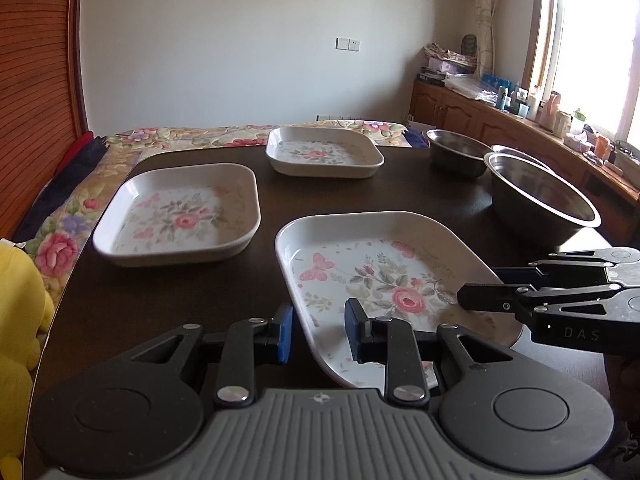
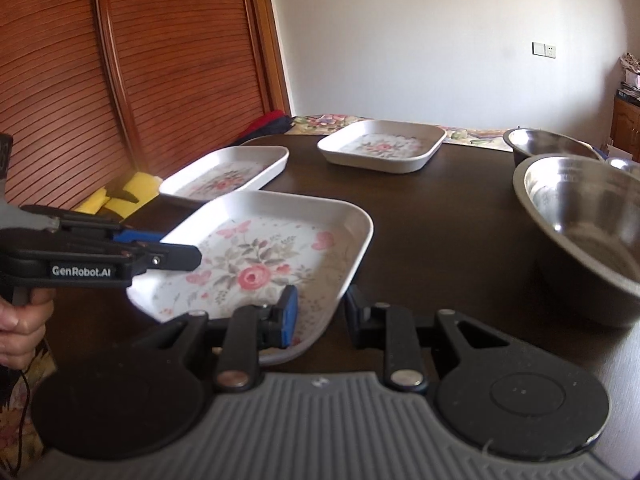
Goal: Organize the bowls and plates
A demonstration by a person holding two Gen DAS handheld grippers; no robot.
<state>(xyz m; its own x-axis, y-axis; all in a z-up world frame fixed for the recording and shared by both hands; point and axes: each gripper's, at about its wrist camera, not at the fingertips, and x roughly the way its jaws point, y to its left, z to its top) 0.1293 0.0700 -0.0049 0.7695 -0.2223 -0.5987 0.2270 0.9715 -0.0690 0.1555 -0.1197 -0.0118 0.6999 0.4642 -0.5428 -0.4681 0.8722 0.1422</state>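
Dark wooden table holds everything. Left gripper fingers straddle the near rim of the nearest floral plate, moderately apart, not visibly clamped. Right gripper straddles the same plate's near right corner, likewise parted. Beyond the left fingers, to their left, sits a second floral plate; third floral plate farther ahead. Right of the fingers: large steel bowl, then smaller steel bowl behind.
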